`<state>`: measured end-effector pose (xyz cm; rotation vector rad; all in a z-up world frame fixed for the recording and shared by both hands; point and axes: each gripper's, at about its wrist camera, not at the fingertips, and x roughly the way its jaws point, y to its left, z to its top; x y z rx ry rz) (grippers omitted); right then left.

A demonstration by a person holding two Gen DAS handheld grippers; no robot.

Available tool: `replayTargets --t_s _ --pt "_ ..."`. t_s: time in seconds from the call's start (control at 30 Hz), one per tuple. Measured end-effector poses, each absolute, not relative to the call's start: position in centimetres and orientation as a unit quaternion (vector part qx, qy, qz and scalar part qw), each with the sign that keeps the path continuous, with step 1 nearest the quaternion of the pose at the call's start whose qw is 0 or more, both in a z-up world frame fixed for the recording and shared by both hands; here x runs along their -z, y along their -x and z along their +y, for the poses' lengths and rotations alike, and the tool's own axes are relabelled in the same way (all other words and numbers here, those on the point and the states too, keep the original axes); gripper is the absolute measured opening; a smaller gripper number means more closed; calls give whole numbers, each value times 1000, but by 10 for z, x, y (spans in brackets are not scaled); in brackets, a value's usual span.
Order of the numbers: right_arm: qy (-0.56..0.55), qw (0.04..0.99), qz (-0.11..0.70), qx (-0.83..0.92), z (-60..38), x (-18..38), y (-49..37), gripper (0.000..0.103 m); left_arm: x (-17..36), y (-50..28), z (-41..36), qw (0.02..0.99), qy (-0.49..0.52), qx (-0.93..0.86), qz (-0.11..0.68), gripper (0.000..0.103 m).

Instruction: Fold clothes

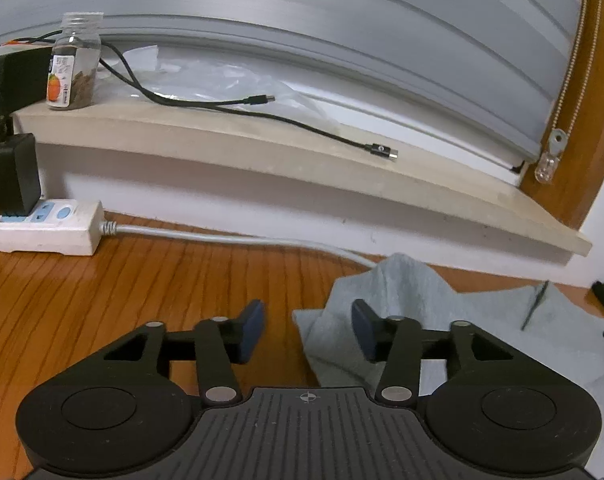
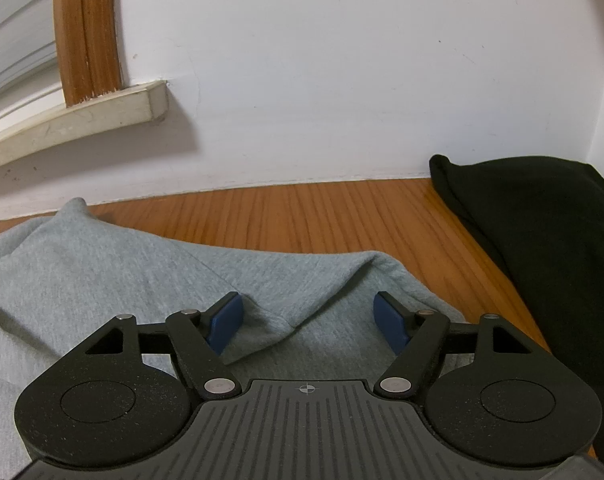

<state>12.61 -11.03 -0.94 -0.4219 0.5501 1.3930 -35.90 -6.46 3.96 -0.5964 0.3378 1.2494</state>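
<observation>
The grey knit garment (image 2: 102,264) lies rumpled on the wooden table (image 2: 322,216), a raised fold running between the blue pads of the right gripper (image 2: 308,320), whose jaws stand wide and grip nothing, seemingly poised to pinch that ridge. The left gripper (image 1: 308,330), jaws parted and empty, hovers at the garment's edge. A black cloth (image 2: 542,232) sits at three o'clock, likely set aside.

- The orange-brown wood-grain worktop (image 1: 102,292) runs up to a white wall.
- A crumpled light grey knit garment (image 2: 122,264) lies on it.
- A folded black cloth (image 2: 542,220) lies near the corner, apart from the grey one.
- A white power strip (image 1: 46,228) with a grey cable (image 1: 242,238) sits by the wall.
</observation>
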Motion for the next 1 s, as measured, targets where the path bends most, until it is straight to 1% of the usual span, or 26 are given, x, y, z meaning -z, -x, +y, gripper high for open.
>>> replayTargets --t_s 0.13,0.27,0.33,0.37,0.4,0.43,0.5,0.63,0.7,0.8,0.83,0.9,1.0 --pt "191 712 248 -628 -110 9 -126 71 -29 358 -56 763 284 -556 164 65" --pt "191 712 248 -628 -110 10 -127 72 -18 346 -45 773 279 -543 174 63" --pt "191 713 248 -628 -110 10 -127 72 -14 341 -40 778 275 -535 179 57" --pt "191 713 248 -628 -110 10 -127 72 -13 338 -39 780 273 -533 184 47" --pt "190 712 248 -628 -110 10 -127 72 -12 335 -39 779 267 -535 190 34" --pt "190 712 248 -628 -110 10 -127 72 -11 332 -40 777 261 -538 197 29" --pt "189 712 249 -629 -110 11 -127 72 -13 329 -44 774 237 -549 206 13" --pt "188 712 249 -629 -110 11 -126 72 -32 337 -61 777 226 -557 186 11" --pt "188 712 249 -629 -110 11 -125 72 -48 343 -74 775 223 -561 187 8" --pt "187 712 249 -629 -111 11 -124 72 -65 353 -99 774 218 -562 195 8" --pt "187 713 249 -628 -111 11 -124 73 -65 358 -108 775 219 -559 199 8" --pt "187 713 249 -628 -111 12 -123 77 -64 367 -122 775 221 -554 208 8" --pt "188 712 249 -629 -111 12 -123 77 -56 373 -129 773 236 -543 227 8"
